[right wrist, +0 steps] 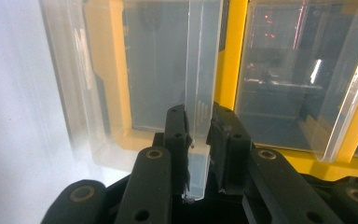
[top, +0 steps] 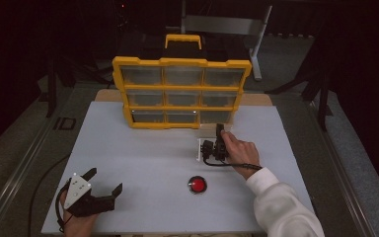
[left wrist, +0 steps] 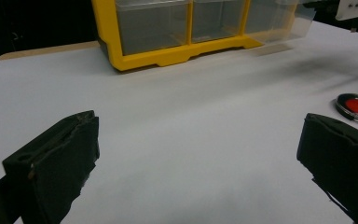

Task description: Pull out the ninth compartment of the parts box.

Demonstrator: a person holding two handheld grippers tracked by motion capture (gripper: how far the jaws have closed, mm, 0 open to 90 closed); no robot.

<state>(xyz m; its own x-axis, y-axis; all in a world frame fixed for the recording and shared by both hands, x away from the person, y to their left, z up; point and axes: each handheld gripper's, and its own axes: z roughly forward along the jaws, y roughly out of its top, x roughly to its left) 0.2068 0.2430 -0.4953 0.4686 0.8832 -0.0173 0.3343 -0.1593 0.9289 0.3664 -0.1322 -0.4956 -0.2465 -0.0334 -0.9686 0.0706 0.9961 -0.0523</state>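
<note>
- A yellow box of drawers (top: 181,91) stands upright at the far side of the white table (top: 143,163). It has nine clear drawers in three rows.
- The right gripper (top: 220,132) is at the bottom right corner of the box, held in the person's right hand (top: 239,150).
- In the right gripper view, its two black jaws are nearly shut. They pinch the thin front tab of a clear drawer (right wrist: 198,93), one jaw on each side.
- That clear drawer sticks out a little from the bottom row of the yellow box, at the right end, low by the table.
- The left gripper (top: 104,181) sits near the front left corner of the table, well apart from the box, in the person's left hand (top: 79,224).
- Its jaws stand wide open, with only bare table between them.
- A round red button (top: 197,184) lies flat on the table, between the two grippers and nearer the right hand.
- A black cable (top: 227,165) curls from the right gripper past the hand.
</note>
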